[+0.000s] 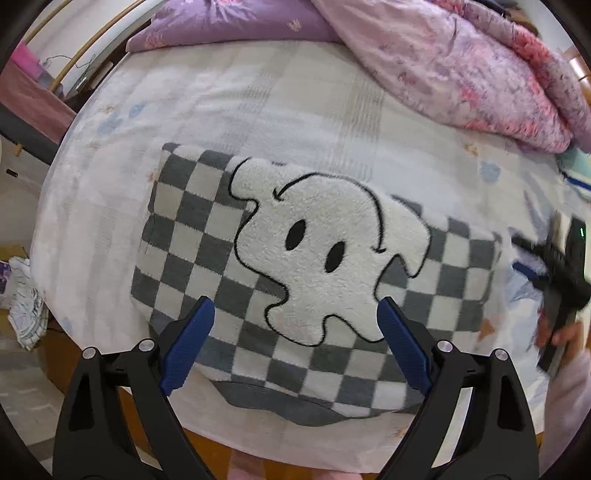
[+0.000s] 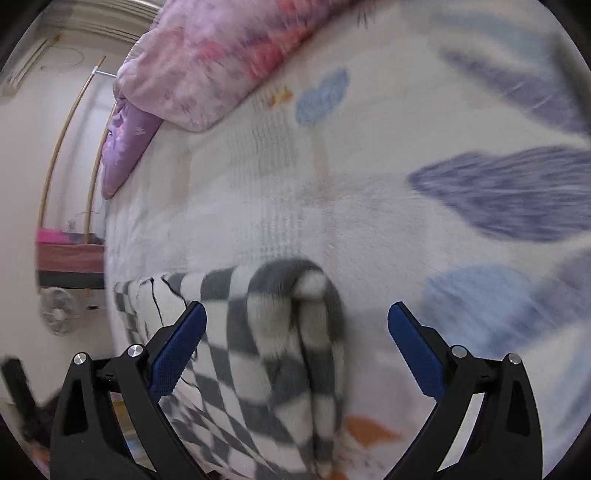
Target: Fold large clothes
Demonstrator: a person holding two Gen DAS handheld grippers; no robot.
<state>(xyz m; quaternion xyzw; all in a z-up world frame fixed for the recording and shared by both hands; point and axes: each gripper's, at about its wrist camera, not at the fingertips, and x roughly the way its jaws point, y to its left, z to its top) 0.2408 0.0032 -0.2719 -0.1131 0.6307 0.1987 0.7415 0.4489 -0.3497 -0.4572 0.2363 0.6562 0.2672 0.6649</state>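
Checkered garment [image 1: 207, 236], grey and off-white squares with a big fluffy white cartoon figure [image 1: 332, 251] outlined in black, lies folded into a rough rectangle on the bed sheet [image 1: 258, 122] near the front edge of the bed. Through our left wrist camera we see our left gripper [image 1: 295, 314] hovering over the garment's near edge, its blue-padded jaws spread wide with nothing between them but the fabric below. We cannot tell whether the tips touch it. A darker grey band of the garment shows along its front edge. At the head of the bed sit a purple pillow [image 1: 229, 22] and a bunched pink floral quilt [image 1: 480, 66]. At the right, blurred, a hand [image 1: 565, 332] holds the black body of the other tool. We can read no label, brand or writing anywhere on the garment or bedding.

Through our right wrist camera, much blurred, the garment [image 2: 266, 350] appears from its side, with a rounded folded corner showing stacked layers. Our right gripper [image 2: 297, 317] has its jaws wide apart and holds nothing; the folded corner lies between and just beyond the fingers. The pale sheet [image 2: 369, 221] carries blue and orange shapes. The quilt [image 2: 207, 62] and pillow [image 2: 125, 147] lie at upper left, and a small fan [image 2: 59, 310] stands beside the bed.
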